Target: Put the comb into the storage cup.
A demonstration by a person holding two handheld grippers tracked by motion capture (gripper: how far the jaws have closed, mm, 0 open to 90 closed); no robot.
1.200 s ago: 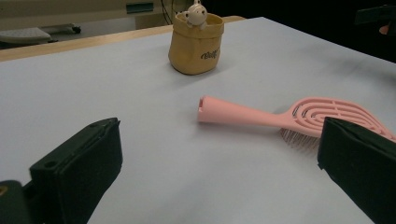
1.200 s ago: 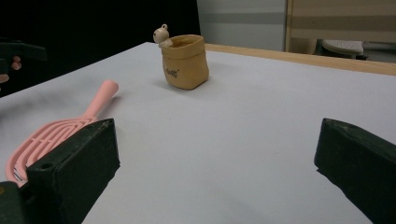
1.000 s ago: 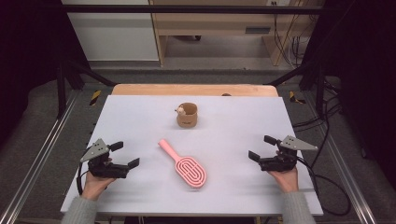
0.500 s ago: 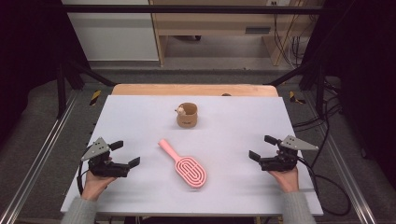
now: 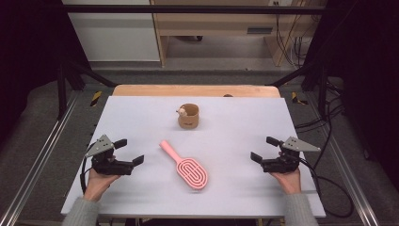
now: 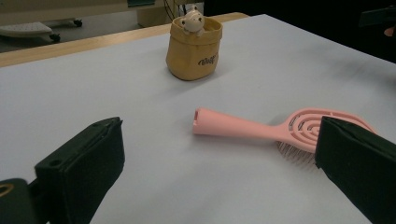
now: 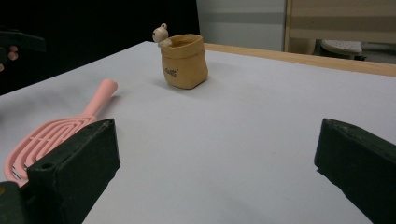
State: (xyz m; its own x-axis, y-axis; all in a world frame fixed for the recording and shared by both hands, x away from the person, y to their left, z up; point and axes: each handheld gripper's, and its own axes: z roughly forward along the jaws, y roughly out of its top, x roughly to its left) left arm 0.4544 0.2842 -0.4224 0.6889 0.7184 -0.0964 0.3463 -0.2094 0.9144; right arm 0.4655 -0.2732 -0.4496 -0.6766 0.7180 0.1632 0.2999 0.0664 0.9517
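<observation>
A pink hairbrush (image 5: pixel 185 165) lies flat on the white table (image 5: pixel 235 122), near the middle and a bit toward the near edge. Its thin handle points to the far left and its round, open head with the swirly slots sits at the near right. The bristles look like they face down, as the left gripper view shows some poking out under the head. The left gripper (image 5: pixel 126 153) rests at the left side of the table with its jaws spread wide and nothing between them. The right gripper (image 5: pixel 264 149) sits at the right side, well apart from the brush, jaws also wide apart and empty. Farther back stands a small tan pouch (image 5: pixel 188 116) with a tiny toy bear (image 5: pixel 180 111) peeking over its rim. I think the brush is light and made of hard plastic, so it will not bend or break easily, but it may be smooth and slide a little when pinched. The handle looks like the best place to grab, since it is narrow and fits between the jaws. The head is wide and full of holes, so it seems harder to hold. The left gripper is nearer to the handle end.
</observation>
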